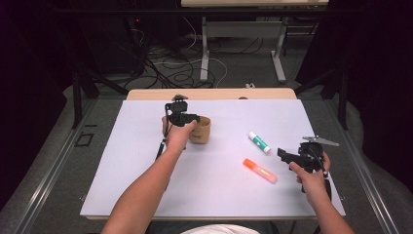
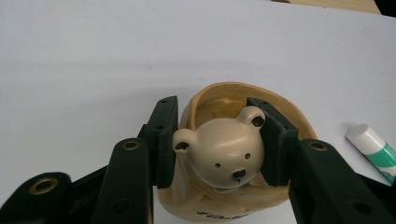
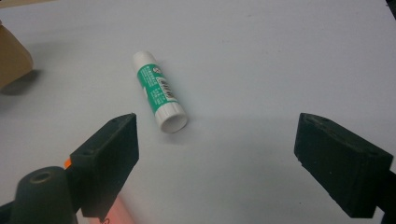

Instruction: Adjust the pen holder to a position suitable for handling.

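Left gripper view – black fingers (image 2: pixel 164 140) clamped on a glossy tan bear-head cup (image 2: pixel 224 149). Right gripper (image 3: pixel 219 158) – fingers spread wide, nothing held, hovering by a smooth glue stick (image 3: pixel 159 91).

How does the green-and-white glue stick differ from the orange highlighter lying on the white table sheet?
The green-and-white glue stick is shorter and stubbier; the orange highlighter is longer and slimmer. The glue stick has a green label between white ends, while the highlighter is orange with a paler, translucent end. The glue stick lies farther from the person, the highlighter nearer. In the right gripper view, the glue stick lies ahead of the open right gripper. Both lie flat on the sheet, untouched.
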A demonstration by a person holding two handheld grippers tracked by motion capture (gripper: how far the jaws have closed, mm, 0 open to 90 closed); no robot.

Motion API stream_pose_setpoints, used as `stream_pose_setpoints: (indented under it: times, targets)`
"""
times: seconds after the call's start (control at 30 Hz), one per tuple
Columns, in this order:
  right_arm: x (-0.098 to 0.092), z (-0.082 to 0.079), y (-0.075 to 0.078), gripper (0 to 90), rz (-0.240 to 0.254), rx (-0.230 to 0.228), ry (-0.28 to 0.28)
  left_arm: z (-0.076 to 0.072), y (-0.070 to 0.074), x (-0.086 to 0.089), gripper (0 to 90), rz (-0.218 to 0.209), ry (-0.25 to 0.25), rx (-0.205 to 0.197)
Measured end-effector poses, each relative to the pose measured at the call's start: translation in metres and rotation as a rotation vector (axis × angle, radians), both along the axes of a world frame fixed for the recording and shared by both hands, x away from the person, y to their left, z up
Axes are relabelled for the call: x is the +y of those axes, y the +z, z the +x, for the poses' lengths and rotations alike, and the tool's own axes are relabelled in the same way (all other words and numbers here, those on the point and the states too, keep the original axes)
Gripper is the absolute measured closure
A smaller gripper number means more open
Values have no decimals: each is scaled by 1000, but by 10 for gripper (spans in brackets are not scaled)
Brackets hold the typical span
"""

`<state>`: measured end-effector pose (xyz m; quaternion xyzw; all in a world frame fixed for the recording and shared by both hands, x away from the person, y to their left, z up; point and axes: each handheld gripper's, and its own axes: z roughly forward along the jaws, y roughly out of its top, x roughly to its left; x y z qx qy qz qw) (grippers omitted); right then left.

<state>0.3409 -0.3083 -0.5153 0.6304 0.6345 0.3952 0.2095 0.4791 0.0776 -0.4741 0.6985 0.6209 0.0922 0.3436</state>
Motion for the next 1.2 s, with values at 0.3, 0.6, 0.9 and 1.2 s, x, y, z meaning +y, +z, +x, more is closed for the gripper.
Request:
stream_pose_setpoints:
  times: [0.3,0.6,0.9,1.2]
  targets:
    - [1,1,-2,134,-1,9,6,-6,-6,-18,561,-5,-21,-14]
    - [1,0,-2,134,-2,12,10,-16,-8,-33,560,-7,-44,-24]
    - [1,1,-3,134,-6,12,16,-23,-15,-32,558,5,-52,-39]
    - [2,1,-4,134,-13,21,23,-33,-19,-24,546,-13,-94,-46]
